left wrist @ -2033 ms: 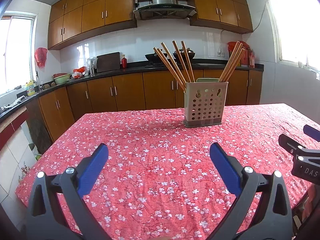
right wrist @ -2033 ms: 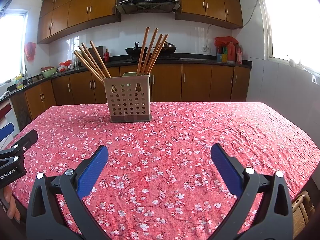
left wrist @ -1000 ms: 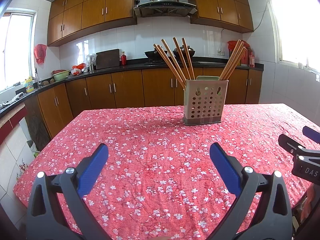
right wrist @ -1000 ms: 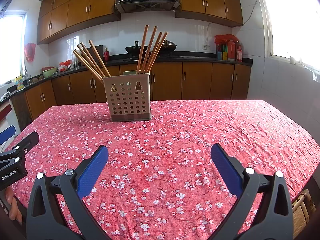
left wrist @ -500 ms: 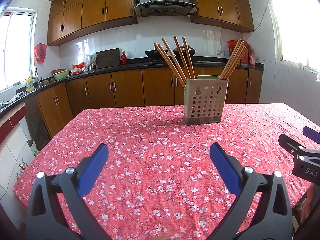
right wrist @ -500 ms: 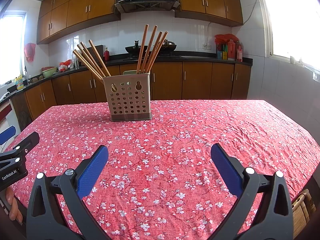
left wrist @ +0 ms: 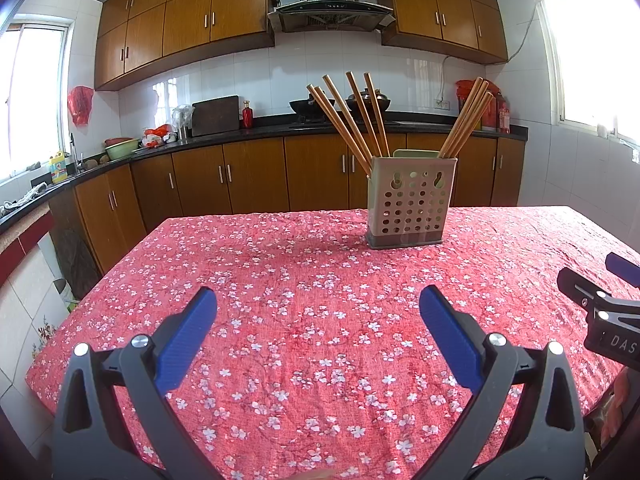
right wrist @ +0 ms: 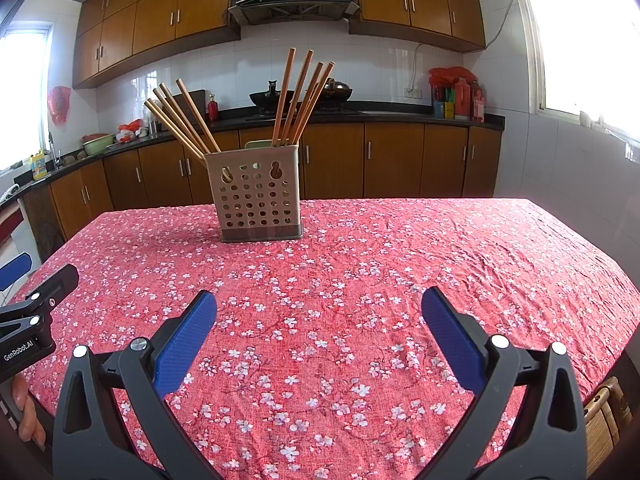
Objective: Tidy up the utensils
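Observation:
A beige perforated utensil holder stands upright on the red floral tablecloth, far from both grippers. Several wooden chopsticks lean out of it in two bunches, one to the left and one to the right. My left gripper hovers low over the near side of the table, open, with nothing between its blue pads. My right gripper is also open and empty, beside the left one. Each gripper shows at the edge of the other's view.
Kitchen counters with brown cabinets run behind the table, carrying woks, bottles and bowls. A range hood hangs above. A person's fingers hold the left gripper's handle. A woven stool sits past the table's right edge.
Both views tilted slightly upward about a second ago and have stayed steady since. Both grippers remain open and empty.

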Demonstrator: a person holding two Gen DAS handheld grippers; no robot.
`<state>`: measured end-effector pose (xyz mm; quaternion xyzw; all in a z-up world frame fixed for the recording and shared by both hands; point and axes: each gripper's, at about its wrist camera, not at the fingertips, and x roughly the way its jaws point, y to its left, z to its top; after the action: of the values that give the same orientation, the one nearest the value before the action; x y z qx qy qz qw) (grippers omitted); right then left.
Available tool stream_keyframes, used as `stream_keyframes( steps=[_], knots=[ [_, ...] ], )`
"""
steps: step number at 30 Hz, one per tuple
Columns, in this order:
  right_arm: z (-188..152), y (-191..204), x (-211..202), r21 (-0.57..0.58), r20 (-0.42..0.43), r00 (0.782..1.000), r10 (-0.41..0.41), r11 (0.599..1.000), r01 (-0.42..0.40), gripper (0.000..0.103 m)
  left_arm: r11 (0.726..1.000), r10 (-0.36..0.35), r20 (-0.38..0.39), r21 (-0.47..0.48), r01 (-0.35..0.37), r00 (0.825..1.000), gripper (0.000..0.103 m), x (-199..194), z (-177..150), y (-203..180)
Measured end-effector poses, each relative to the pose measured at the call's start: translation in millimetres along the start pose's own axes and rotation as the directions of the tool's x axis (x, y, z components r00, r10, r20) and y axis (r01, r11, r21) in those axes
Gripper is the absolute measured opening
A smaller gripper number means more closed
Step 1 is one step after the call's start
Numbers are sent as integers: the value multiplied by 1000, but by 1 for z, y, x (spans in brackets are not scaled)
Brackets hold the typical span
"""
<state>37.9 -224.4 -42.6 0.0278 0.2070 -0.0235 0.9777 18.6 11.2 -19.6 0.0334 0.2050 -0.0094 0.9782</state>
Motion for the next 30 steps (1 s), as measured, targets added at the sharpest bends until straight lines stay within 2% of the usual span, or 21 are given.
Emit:
stream_keyframes(
  steps=[30],
  knots=[
    [-2, -1, 0, 3, -4, 1000, 0, 1000, 0, 101, 1000, -2, -3, -1, 2, 1000, 99, 1, 0, 0]
  ],
)
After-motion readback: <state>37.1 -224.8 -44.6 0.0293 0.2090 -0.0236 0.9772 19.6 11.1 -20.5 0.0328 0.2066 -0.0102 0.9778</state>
